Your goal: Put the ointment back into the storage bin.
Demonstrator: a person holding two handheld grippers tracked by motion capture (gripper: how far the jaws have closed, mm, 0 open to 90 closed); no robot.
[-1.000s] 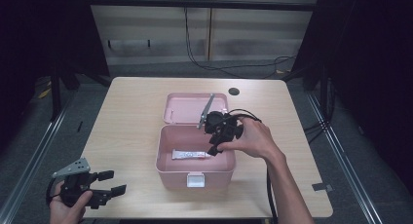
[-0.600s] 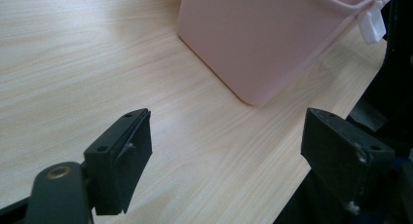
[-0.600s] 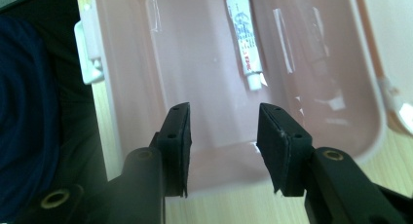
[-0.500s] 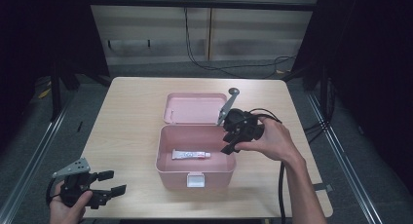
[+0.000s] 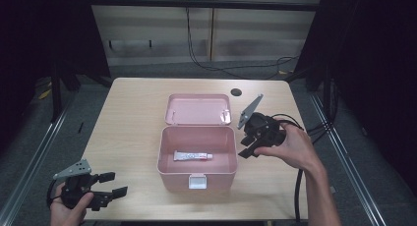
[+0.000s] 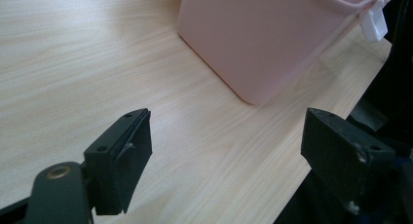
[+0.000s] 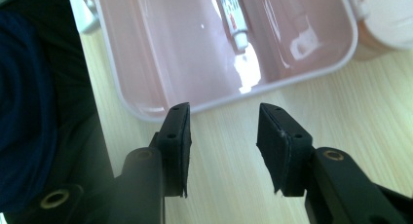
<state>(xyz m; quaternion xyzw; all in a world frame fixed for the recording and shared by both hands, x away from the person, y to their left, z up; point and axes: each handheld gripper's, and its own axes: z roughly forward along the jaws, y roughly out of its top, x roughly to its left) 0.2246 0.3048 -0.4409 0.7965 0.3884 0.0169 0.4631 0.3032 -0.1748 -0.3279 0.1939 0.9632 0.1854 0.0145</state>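
Note:
An open pink box point(image 5: 169, 169) stands mid-table, its lid point(image 5: 198, 109) folded back flat behind it. A small white tube point(image 5: 193, 156) lies on the box floor, and shows again as the tube point(image 7: 233, 19) in the right gripper view. My right gripper point(image 5: 246, 145) hovers just right of the box, pointing at its side, open and empty; my right gripper point(image 7: 224, 146) has bare table between its jaws, short of the box rim point(image 7: 146, 114). My left gripper point(image 5: 115, 183) rests open near the front left corner. Ahead of my left gripper point(image 6: 224, 151) is the box corner point(image 6: 263, 39).
A white latch point(image 5: 197, 181) sits on the box front, also seen as the latch point(image 6: 375, 22) from the left. A dark round hole point(image 5: 236, 92) marks the table's far right. The right gripper's cable point(image 5: 298, 186) hangs off the front edge by the forearm.
My right gripper has moved from above the box to the right, off it and over the table beside it. The left gripper has stayed put.

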